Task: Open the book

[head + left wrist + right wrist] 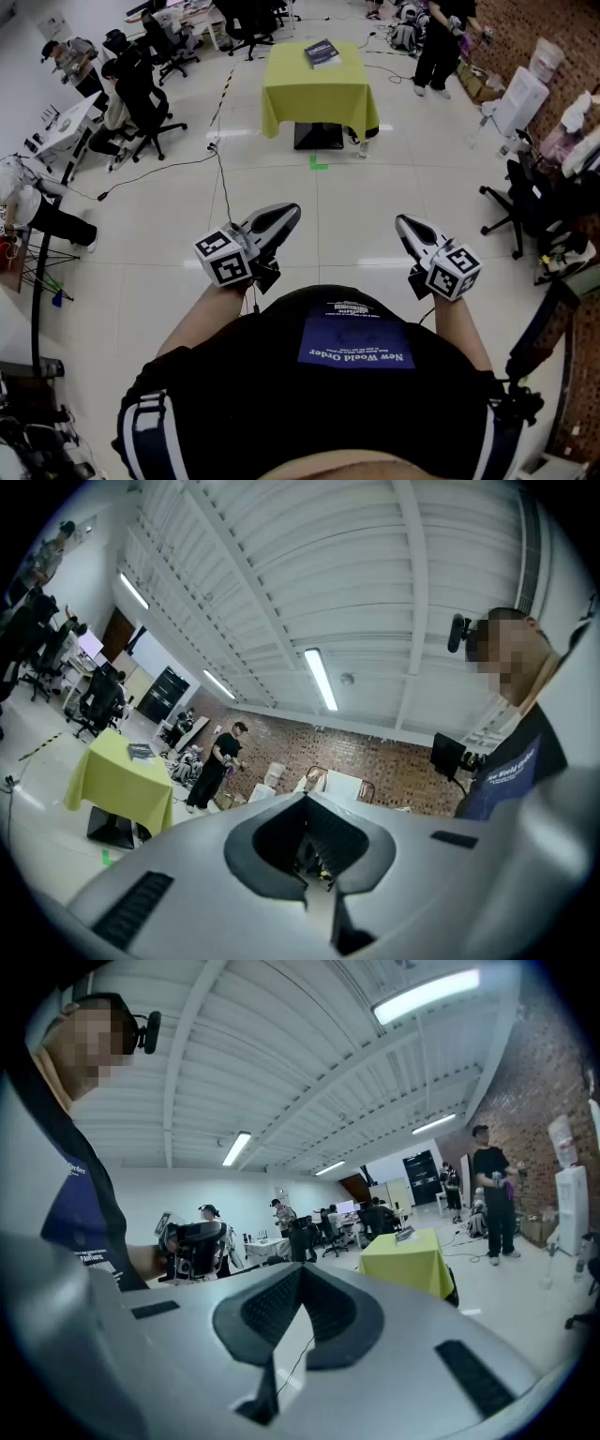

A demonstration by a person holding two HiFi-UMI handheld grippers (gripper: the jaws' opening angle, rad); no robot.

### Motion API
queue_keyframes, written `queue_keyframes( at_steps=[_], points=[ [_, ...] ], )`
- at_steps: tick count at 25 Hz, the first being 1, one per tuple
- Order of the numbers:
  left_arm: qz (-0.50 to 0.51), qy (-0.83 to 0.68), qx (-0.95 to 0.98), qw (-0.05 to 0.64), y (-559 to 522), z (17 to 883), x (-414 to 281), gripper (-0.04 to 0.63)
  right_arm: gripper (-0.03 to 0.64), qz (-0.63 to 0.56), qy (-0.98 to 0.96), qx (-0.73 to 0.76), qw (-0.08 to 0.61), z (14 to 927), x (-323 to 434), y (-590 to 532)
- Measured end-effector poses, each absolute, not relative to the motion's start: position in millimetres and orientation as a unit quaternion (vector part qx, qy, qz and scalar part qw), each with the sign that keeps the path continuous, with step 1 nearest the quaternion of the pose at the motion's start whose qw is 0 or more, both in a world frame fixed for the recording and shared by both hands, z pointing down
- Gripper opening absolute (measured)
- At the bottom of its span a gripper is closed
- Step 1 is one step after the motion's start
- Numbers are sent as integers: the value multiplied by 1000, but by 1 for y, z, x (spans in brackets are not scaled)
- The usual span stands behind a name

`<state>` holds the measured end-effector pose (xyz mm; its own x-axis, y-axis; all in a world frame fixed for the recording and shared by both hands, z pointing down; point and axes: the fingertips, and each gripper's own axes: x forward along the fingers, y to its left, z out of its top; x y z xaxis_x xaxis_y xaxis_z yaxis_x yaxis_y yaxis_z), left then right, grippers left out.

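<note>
A dark blue book [322, 52] lies shut on a small table under a yellow-green cloth [315, 94], far ahead across the white floor. Close to my body I hold both grippers level in the air, well short of the table. My left gripper [284, 216] is shut with nothing in it, and so is my right gripper [404, 226]. The left gripper view shows its closed jaws, with the table [120, 782] and book [141, 752] small at the left. In the right gripper view the table [414, 1262] and book [405, 1234] lie to the right beyond the closed jaws, and the left gripper [192, 1246] shows at the left.
Desks, office chairs [150, 112] and seated people fill the left side. A person in black [436, 42] stands just right of the table. A cable [221, 178] runs across the floor, and a green tape mark [319, 164] lies before the table. Another chair [514, 204] and boxes line the right wall.
</note>
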<state>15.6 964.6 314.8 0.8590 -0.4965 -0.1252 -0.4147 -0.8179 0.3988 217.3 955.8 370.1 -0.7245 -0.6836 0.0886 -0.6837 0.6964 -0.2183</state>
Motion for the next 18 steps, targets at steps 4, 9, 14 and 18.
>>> queue_keyframes(
  at_steps=[4,9,14,18],
  points=[
    [-98,-234,949,188,957,315,35,6,-14,125,-918,375,-4,372,234,945],
    [-99,-232,949,190,932,325,27,6,-14,135,-919,369,0,384,221,924],
    [-112,-214,951,191,887,333,-3,6,-14,122,-917,380,15,380,192,881],
    [-124,-202,953,188,829,327,-49,6,-14,107,-914,391,7,359,147,820]
  ],
)
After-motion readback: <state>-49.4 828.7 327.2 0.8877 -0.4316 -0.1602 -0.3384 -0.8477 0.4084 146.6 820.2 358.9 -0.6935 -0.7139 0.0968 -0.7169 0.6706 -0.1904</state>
